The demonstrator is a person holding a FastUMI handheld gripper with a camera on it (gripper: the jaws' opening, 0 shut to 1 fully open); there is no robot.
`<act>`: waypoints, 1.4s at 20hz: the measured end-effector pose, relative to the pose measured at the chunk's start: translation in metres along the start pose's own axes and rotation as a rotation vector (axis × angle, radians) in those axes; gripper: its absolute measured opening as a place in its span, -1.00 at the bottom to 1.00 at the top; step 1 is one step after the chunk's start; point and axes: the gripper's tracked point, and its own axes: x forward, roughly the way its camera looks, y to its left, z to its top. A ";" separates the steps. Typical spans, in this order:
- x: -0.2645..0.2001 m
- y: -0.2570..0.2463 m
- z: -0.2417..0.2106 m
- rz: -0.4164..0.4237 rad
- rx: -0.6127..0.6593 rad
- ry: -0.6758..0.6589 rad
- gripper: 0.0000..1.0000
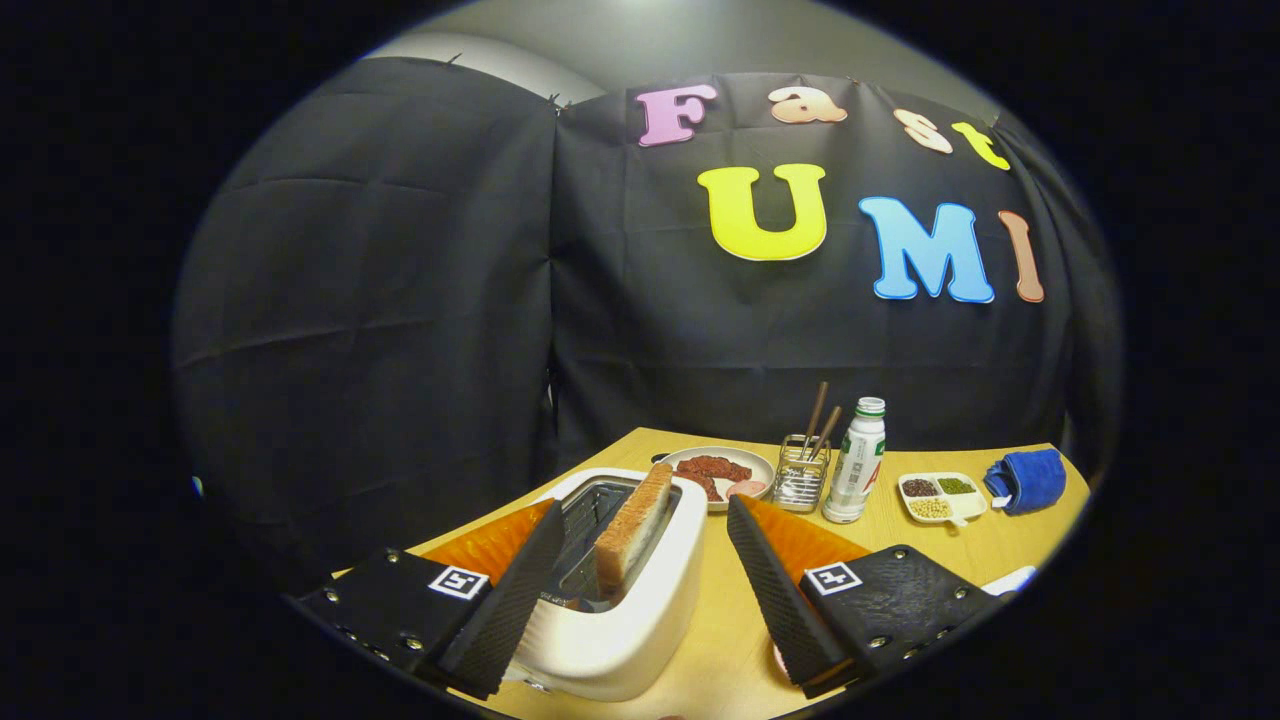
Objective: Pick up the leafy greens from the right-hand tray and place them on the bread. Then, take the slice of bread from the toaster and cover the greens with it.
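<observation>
Straddling the toaster [625, 590], gripper [640, 525] open, bread slice [633, 525] half sunk in slot, between fingers.

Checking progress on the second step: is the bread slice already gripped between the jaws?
No: the gripper is open, its jaws spread either side of the toaster, with the bread slice standing untouched in the slot.

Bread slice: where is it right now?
In the gripper view, the bread slice stands upright in the toaster slot, between the open gripper fingers, with the meat plate just beyond.
</observation>
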 end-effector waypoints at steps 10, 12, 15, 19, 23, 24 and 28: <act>0.026 0.012 -0.022 -0.046 -0.004 0.017 -0.53; 0.022 0.008 -0.018 -0.053 0.002 -0.011 -0.73; 0.013 0.012 0.001 -0.058 -0.020 -0.088 -0.89; 0.001 0.003 0.034 -0.060 0.039 -0.167 -0.90; -0.010 -0.021 0.060 -0.081 0.080 -0.201 -0.89; -0.015 -0.030 0.066 -0.094 0.083 -0.210 -0.90; -0.032 -0.071 0.084 -0.168 0.042 -0.255 -0.90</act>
